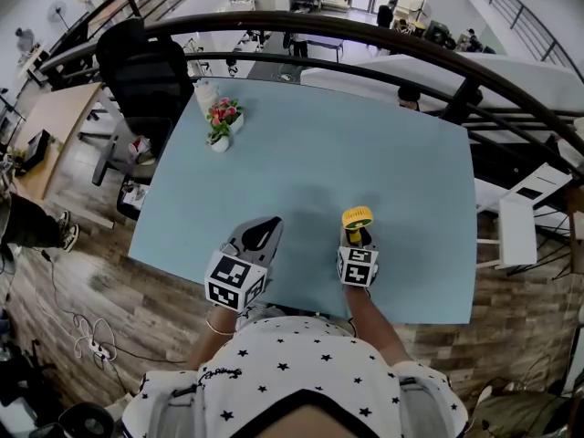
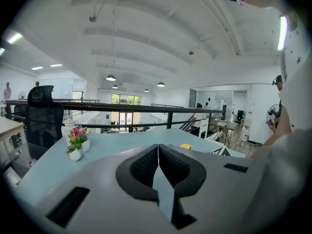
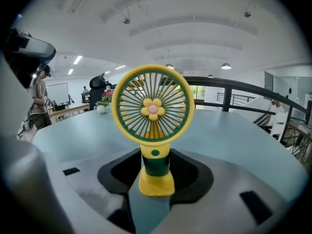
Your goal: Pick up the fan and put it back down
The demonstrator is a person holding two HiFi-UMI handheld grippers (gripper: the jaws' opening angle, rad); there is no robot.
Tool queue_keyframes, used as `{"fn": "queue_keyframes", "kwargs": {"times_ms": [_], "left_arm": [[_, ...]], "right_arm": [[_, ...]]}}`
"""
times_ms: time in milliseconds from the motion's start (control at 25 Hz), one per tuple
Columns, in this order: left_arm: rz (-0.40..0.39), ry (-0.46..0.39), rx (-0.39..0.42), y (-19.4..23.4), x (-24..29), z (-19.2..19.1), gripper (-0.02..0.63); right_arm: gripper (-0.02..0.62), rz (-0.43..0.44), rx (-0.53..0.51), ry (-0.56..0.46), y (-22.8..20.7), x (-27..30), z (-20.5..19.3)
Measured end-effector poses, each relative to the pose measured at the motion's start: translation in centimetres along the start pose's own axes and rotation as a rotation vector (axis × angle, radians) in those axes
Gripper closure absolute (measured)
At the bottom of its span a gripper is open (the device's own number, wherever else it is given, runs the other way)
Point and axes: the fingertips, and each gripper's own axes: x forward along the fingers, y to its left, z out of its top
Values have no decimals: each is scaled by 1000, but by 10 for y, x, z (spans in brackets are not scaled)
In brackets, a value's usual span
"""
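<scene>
Gripping the fan (image 3: 152, 106) by the dark green neck of its handle, the right tongs (image 3: 155, 164) are standing fairly wide, with one black pad bearing on each side of that neck. The fan is standing upright, its round yellow and green grille facing the right gripper view and showing a small flower emblem at the hub; the yellow base is sitting low in the gap between the jaws, and it cannot be told whether the base is touching the tabletop (image 1: 319, 153). In the head view the fan (image 1: 357, 217) is sitting at about 5 o'clock from the centre of the light blue tabletop, directly at the tip of the right tongs (image 1: 358, 236). The left tongs (image 1: 265, 225) are hovering at about 7 o'clock from that centre, well apart from the fan. In the left gripper view the left tongs (image 2: 157, 148) are showing their pads meeting at the tips, with nothing between them. A small potted flower arrangement (image 1: 222, 121) is standing at about 10 o'clock near the far left corner of the tabletop, and a black office chair (image 1: 141, 71) is standing just beyond that corner.
</scene>
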Motion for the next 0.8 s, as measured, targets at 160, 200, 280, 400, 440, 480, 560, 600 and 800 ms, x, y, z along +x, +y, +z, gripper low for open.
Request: {"fn": "queue_keyframes", "kwargs": {"times_ms": [160,200,280,400,440,480,560,600,800], "left_arm": [[-6,6,1,-3,-3,-3,577],[-7,6,1,-4,-4,-4,577],[-12,7,2,-6,-5,-5,577],[-23,9,5,-10,-7,-7,577],[-26,9,5,-10,-7,-8,577],[-30,9,5,-11,-7,-8,577],[-38,9,7,-13,-7,-8,577],[-45,9,8,-15,-6,-8,577],[-88,10,19,-27,-2,-7,577]], "right_arm": [[413,6,2,5,2,-2,2],[408,7,10,7,2,-3,2],[387,7,26,13,2,-5,0],[365,16,39,29,4,-8,-6],[360,19,42,33,5,-11,-8],[354,23,47,34,5,-13,-8],[354,29,59,30,6,-19,-8],[354,29,67,27,6,-23,-8],[356,28,140,15,2,-44,-11]]}}
